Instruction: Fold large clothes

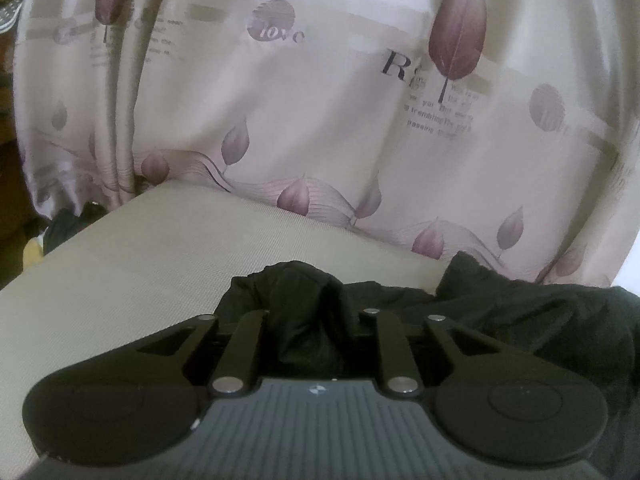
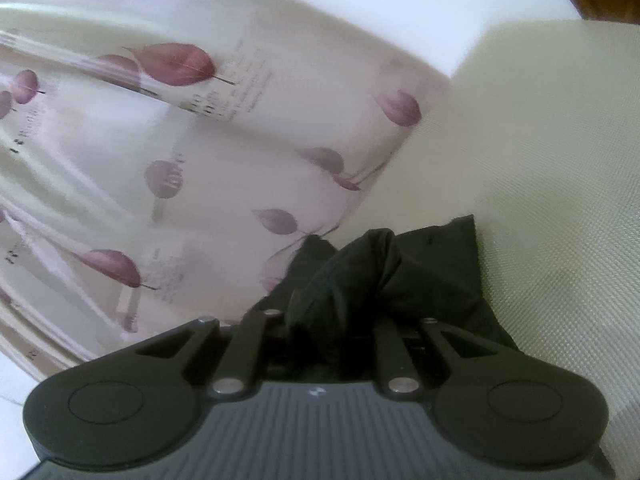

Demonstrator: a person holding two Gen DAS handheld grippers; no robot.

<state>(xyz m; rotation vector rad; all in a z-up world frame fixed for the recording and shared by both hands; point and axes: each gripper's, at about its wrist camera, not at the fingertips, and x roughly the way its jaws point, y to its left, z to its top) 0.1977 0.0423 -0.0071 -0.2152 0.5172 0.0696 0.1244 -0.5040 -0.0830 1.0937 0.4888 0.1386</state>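
Observation:
A black garment (image 1: 520,312) lies crumpled on a beige woven surface (image 1: 160,248). In the left wrist view a bunch of it stands up between the fingers of my left gripper (image 1: 316,312), which is shut on it; the cloth hides the fingertips. In the right wrist view another bunched part of the black garment (image 2: 432,264) rises between the fingers of my right gripper (image 2: 344,304), pinched there, with a corner of it spread flat on the beige surface (image 2: 540,160) beyond.
A pale curtain (image 1: 320,120) printed with purple leaves hangs close behind the surface and fills the left of the right wrist view, curtain (image 2: 160,140). Dark cloth (image 1: 68,220) and something yellow (image 1: 32,252) lie off the surface's left edge.

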